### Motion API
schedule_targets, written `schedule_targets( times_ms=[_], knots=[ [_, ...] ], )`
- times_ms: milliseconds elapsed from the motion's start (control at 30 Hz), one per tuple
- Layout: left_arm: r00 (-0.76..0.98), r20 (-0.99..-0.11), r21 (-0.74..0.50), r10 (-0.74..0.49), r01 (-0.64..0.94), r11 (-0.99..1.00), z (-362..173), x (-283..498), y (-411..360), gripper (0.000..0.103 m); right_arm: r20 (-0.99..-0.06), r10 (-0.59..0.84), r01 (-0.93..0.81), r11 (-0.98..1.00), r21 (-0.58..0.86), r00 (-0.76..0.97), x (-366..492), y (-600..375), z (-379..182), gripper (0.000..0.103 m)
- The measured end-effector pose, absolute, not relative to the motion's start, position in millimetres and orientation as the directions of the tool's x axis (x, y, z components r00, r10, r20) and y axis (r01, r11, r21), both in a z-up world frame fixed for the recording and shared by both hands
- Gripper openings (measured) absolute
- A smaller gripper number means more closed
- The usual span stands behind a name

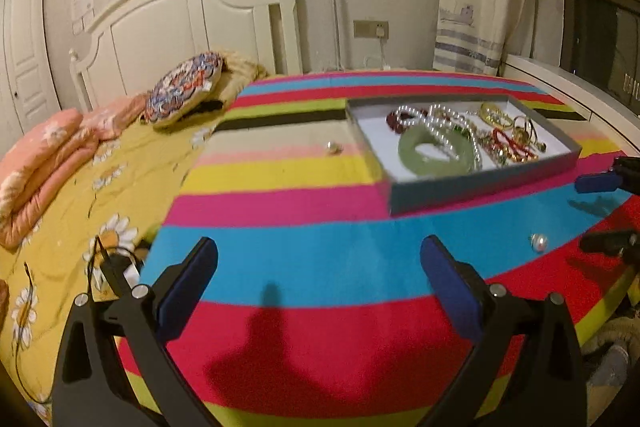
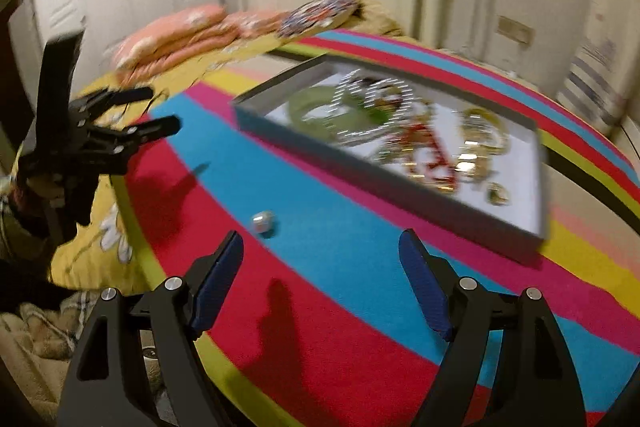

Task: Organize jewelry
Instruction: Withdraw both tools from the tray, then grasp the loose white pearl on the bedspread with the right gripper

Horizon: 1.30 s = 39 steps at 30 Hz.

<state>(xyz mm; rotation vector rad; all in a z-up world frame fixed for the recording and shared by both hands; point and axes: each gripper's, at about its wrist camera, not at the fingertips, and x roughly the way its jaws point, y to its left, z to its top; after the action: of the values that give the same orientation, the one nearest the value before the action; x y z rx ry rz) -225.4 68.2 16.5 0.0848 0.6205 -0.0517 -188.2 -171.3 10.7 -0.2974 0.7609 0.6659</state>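
Bedroom setting: a white headboard (image 1: 188, 15) stands against the wall, with a yellow flowered bedspread (image 1: 80, 195), a folded pink quilt (image 1: 44, 163) and a round patterned cushion (image 1: 184, 89) on the bed. Over part of the bed lies a striped cloth (image 1: 320, 267) in red, blue, pink, yellow and green bands.

On that cloth sits a shallow grey tray (image 1: 472, 187) with a white floor. It holds the jewelry: a green bangle (image 1: 432, 155), a pearl necklace (image 1: 452, 135) lying across the bangle, dark red beads (image 1: 400, 119), gold bangles (image 1: 496, 115) and a tangle of red and gold pieces (image 1: 512, 147). The right wrist view shows these contents blurred.

Two loose pearl-like pieces lie outside the tray: one (image 1: 539, 242) on the blue band, near the tray's front wall, and another (image 1: 333, 147) on the pale band to the tray's left.

Left gripper (image 1: 320, 263): fingers spread fully wide, nothing between them, above the blue and red bands. Right gripper (image 2: 322, 259): fingers well apart and empty; the loose pearl piece (image 2: 263, 221) lies just ahead of its left finger (image 2: 218, 283), untouched.
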Motion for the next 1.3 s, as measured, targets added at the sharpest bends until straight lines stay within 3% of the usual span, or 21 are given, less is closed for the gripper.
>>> schedule_targets(
  times_ms=[100,433,767,933,1067,1133,1300],
  knots=[
    [0.811,-0.585,0.062,-0.025,0.075,0.995,13,-228,70,0.100,-0.736,0.446,-0.684,0.728,-0.032,0.509,-188,-155,7,0.070],
    [0.799,-0.600,0.072,-0.041,0.105,0.992,16,-215,70,0.100,-0.763,0.447,-0.706,0.708,-0.018,0.468,-181,-134,0,0.029],
    [0.788,-0.615,0.070,-0.021,0.081,0.994,39,-161,94,0.100,-0.752,0.427,-0.706,0.705,-0.072,0.502,-188,-127,-2,0.016],
    [0.752,-0.657,0.030,-0.055,0.100,0.995,44,-109,99,0.081,-0.752,0.431,-0.704,0.707,-0.061,0.498,-187,-129,-2,0.016],
    [0.690,-0.714,0.044,-0.121,0.217,0.975,29,-83,89,0.057,-0.752,0.433,-0.704,0.708,-0.057,0.496,-187,-130,-2,0.016],
    [0.681,-0.723,0.071,-0.114,0.238,0.969,22,-77,88,0.051,-0.752,0.435,-0.704,0.708,-0.054,0.495,-187,-131,-2,0.016],
    [0.636,-0.730,0.040,-0.251,0.406,0.913,17,-67,87,0.044,-0.750,0.438,-0.702,0.710,-0.048,0.495,-186,-132,-2,0.016]
  ],
)
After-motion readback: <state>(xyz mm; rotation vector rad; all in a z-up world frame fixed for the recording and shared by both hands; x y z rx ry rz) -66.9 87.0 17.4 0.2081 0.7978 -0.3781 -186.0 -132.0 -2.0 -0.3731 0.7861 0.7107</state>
